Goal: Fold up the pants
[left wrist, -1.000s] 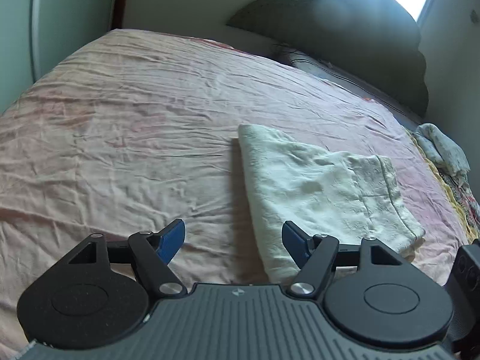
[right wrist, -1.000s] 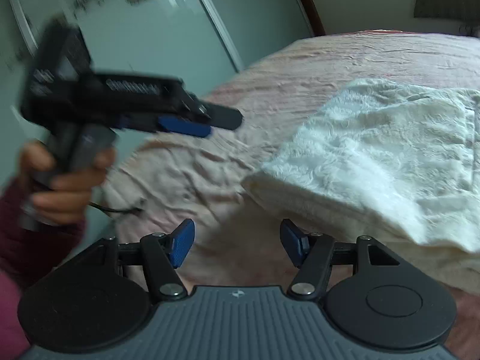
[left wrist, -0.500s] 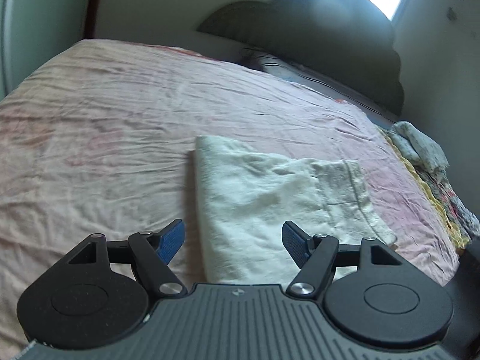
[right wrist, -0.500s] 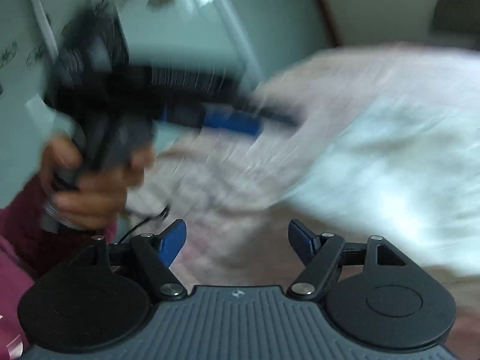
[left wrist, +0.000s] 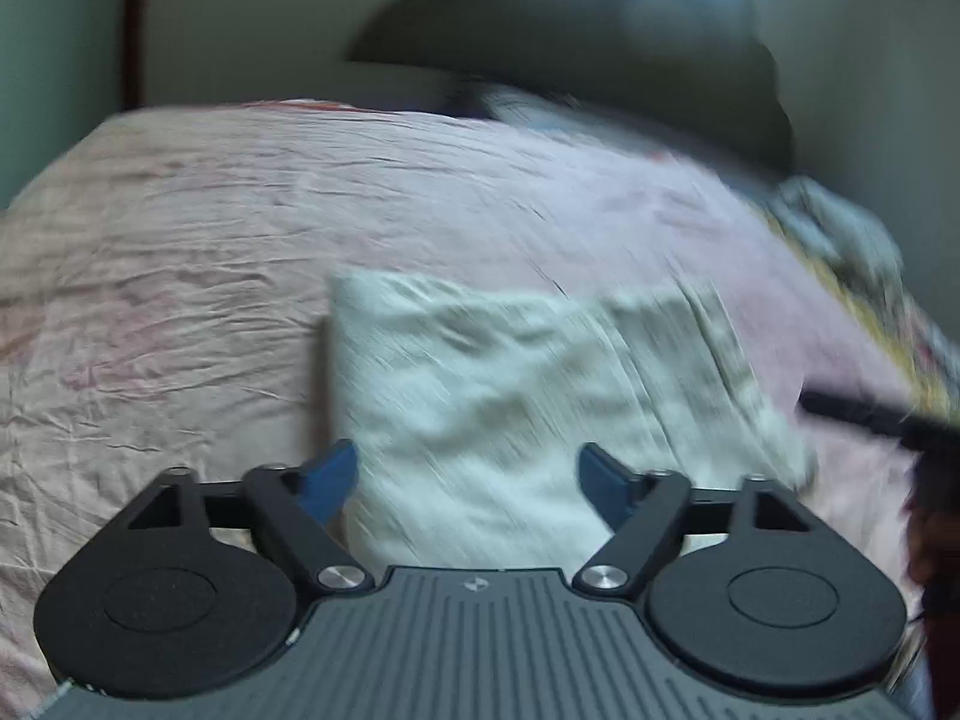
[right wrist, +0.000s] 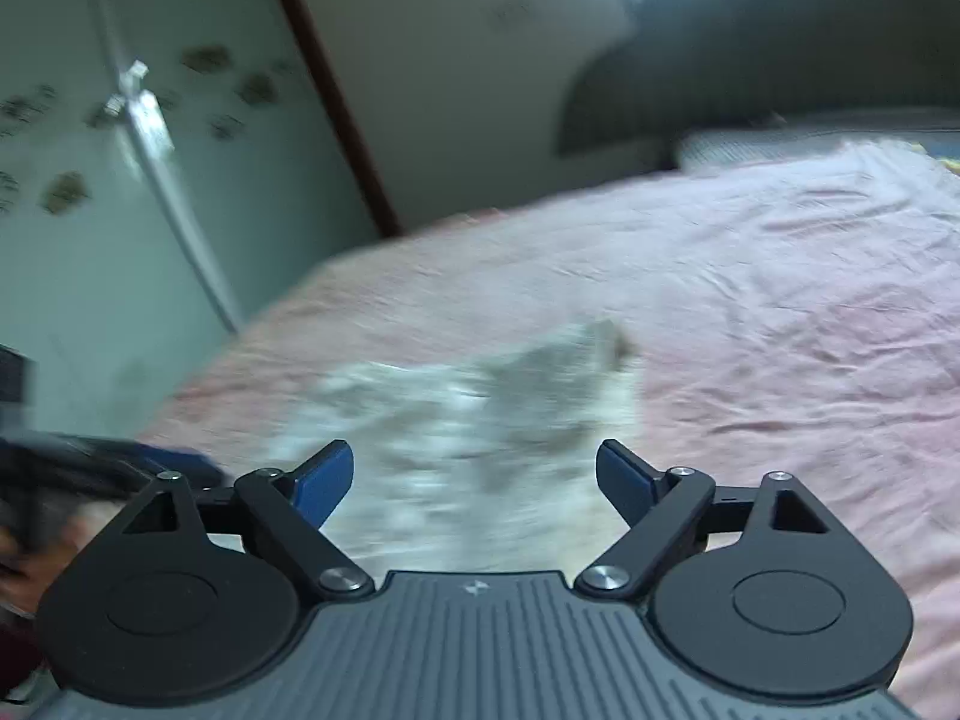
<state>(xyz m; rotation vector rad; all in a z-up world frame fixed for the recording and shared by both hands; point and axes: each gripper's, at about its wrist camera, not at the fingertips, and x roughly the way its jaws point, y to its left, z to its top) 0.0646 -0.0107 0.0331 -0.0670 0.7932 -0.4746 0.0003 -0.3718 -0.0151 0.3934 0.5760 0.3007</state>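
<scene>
The pants [left wrist: 516, 396] lie folded into a compact cream-white rectangle on the pink bedsheet [left wrist: 198, 252], near the foot edge of the bed. The cloth is thick and textured, with soft creases across the top layer; one straight folded edge runs along its left side in the left wrist view, and a seam or hem band shows toward its right end. In the right wrist view the same bundle [right wrist: 474, 420] is smeared by motion blur, so only a pale patch with a greyish far corner can be made out.

The left gripper [left wrist: 468, 474] hangs above the near edge of the pants, its blue pads spread wide and opening further; the cloth shows between them but they do not press on it. The right gripper [right wrist: 474, 474] is likewise spreading its jaws, released, with the blurred fabric seen between the pads and nothing clamped.

Around this, a dark rounded headboard [left wrist: 600, 30] stands at the far end, a heap of patterned bedding [left wrist: 840, 228] sits at the right side, and a pale green wardrobe [right wrist: 90, 180] with leaf prints rises to the left.

Compared with a second ago, both sets of jaws stand wider, the pants sit more centrally between the left gripper's pads, and the right view has swung from the wardrobe toward the bed.
</scene>
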